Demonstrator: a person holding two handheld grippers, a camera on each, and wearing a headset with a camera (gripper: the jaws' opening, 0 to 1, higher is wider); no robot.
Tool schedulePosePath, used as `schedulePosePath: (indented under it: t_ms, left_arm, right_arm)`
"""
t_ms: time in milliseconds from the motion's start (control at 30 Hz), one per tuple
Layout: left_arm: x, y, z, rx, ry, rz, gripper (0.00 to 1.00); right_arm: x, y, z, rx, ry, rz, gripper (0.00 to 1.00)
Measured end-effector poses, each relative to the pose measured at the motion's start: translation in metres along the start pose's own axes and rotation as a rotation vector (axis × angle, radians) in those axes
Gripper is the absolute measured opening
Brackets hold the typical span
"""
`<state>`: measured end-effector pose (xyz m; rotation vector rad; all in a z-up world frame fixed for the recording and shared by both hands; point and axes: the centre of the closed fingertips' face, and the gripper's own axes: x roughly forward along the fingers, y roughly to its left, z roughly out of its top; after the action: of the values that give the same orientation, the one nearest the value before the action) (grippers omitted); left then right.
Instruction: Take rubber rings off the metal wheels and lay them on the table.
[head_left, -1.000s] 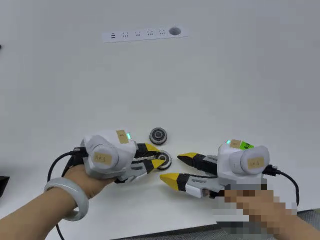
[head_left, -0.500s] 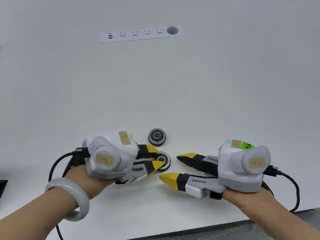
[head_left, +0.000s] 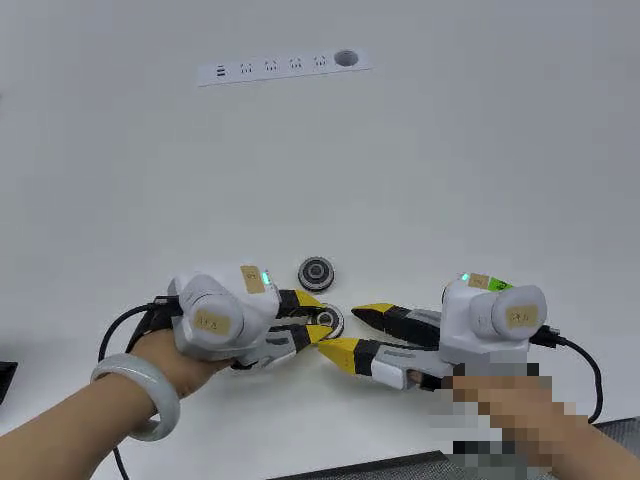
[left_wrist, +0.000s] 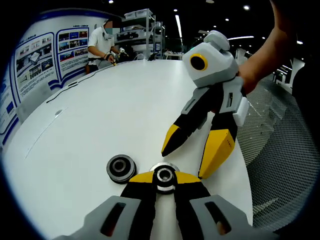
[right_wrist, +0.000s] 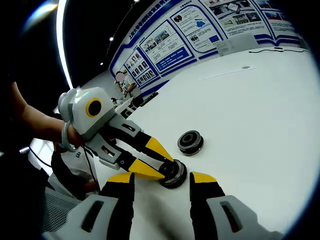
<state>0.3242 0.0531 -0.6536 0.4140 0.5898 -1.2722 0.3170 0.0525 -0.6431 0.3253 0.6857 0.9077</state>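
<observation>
My left gripper (head_left: 316, 318) is shut on a metal wheel with a black rubber ring (head_left: 330, 320), which rests on the white table; its yellow tips pinch the wheel (left_wrist: 164, 176) from both sides. A second wheel with its ring (head_left: 316, 272) lies flat just behind it, also seen as the wheel (left_wrist: 121, 168) to the left. My right gripper (head_left: 352, 332) is open, its yellow tips pointing at the held wheel (right_wrist: 173, 173) from the right, close but apart. In the right gripper view the free wheel (right_wrist: 190, 142) lies beyond the left gripper (right_wrist: 159, 161).
A white power strip (head_left: 285, 66) lies at the far side of the table. The table's front edge runs just under both hands. A person stands at shelves (left_wrist: 102, 42) far off.
The right gripper's lower jaw has crept slightly closer to the held wheel. The left gripper stays shut on it; both wheels lie where they were.
</observation>
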Motion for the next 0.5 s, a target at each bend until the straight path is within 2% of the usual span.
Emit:
schedulePosePath:
  t_ms: [367, 500]
  left_arm:
    - [0.0006, 0.0009, 0.0002, -0.019, -0.008, 0.005, 0.13]
    - [0.0007, 0.001, 0.0001, -0.016, -0.009, 0.004, 0.13]
  right_arm:
    - [-0.0013, 0.0, -0.0005, 0.05, -0.001, 0.032, 0.41]
    - [-0.0029, -0.0037, 0.0058, 0.1, -0.035, 0.03, 0.4]
